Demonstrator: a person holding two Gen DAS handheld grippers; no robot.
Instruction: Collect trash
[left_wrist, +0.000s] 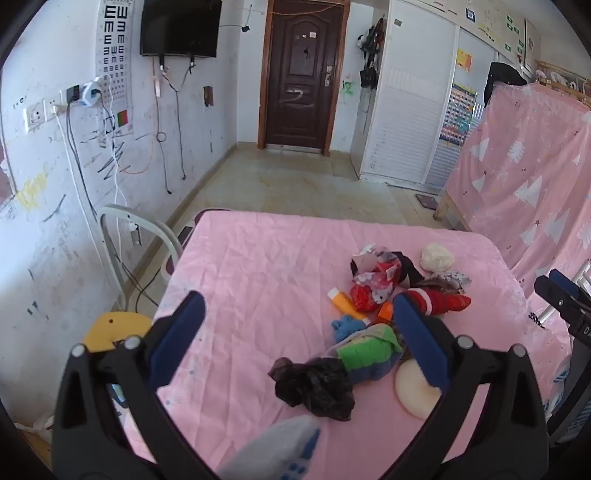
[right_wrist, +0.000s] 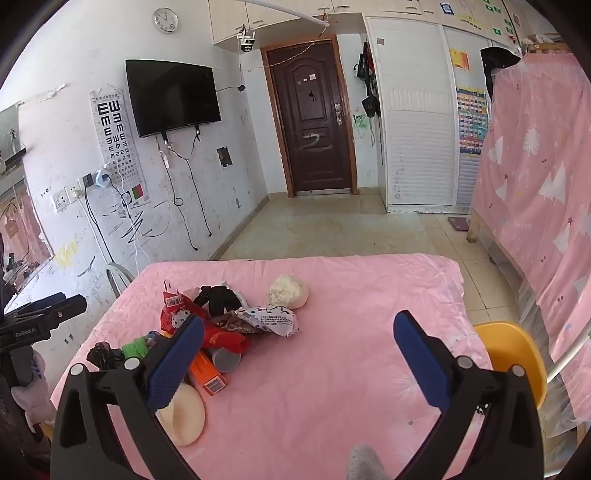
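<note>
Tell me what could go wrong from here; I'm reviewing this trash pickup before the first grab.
1. The trash lies in a tangled pile: closing on the black plastic bag may also drag the green sock beside it.
2. The orange tube is round and might roll across the pink cloth.
3. Both the left gripper and the right gripper are open near the same pile and could collide.

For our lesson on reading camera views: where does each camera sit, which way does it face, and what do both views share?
Left wrist: on the left hand-held gripper, open, above the near-left of the pink table, facing the door.
Right wrist: on the right hand-held gripper, open, further right, facing the same way.
Shared: the trash pile, white paper ball, television.
</note>
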